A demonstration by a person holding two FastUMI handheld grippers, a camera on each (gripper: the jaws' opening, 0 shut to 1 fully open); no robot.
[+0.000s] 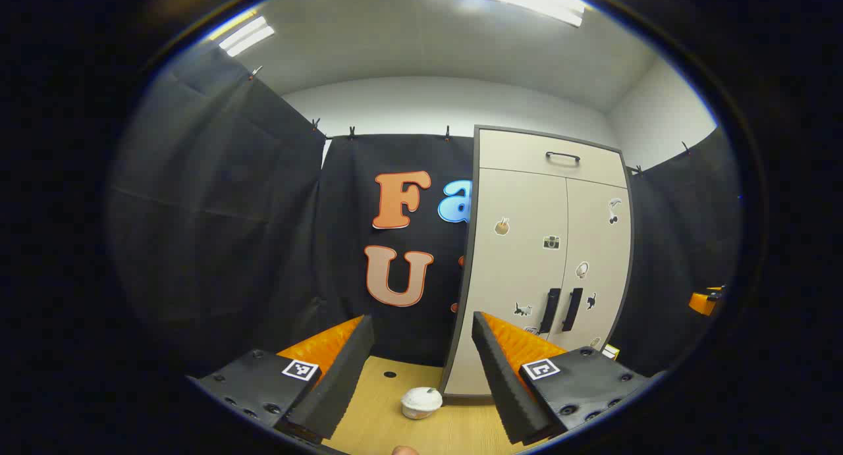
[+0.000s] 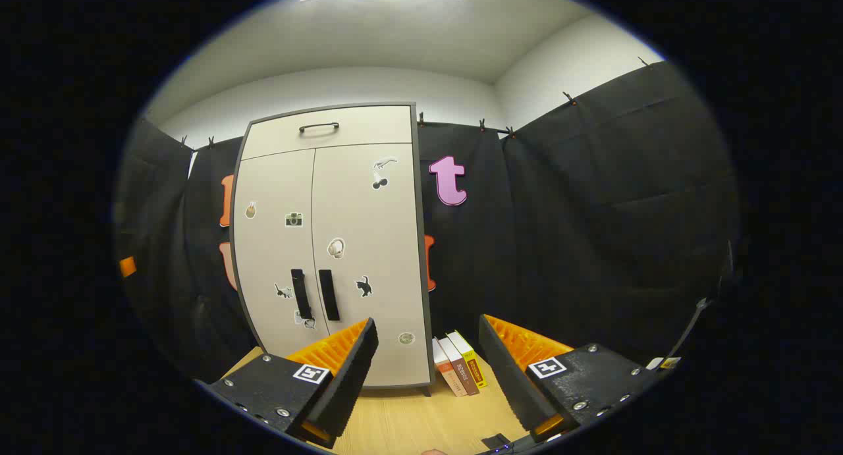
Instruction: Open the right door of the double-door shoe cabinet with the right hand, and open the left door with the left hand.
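A beige double-door shoe cabinet (image 1: 546, 257) (image 2: 336, 244) with a dark frame stands on a wooden table, both doors closed. Two black vertical handles sit side by side at the door seam: the left door handle (image 1: 550, 310) (image 2: 300, 294) and the right door handle (image 1: 571, 309) (image 2: 328, 294). My left gripper (image 1: 421, 369) is open, well short of the cabinet, which lies ahead to its right. My right gripper (image 2: 428, 369) is open too, with the cabinet ahead to its left. Nothing sits between either pair of fingers.
A top drawer with a black handle (image 1: 562, 156) (image 2: 319, 127) sits above the doors. A small white lidded cup (image 1: 420, 402) rests on the wooden table (image 1: 395, 409) left of the cabinet. Leaning books (image 2: 459, 366) stand at its right. Black cloth walls surround the booth.
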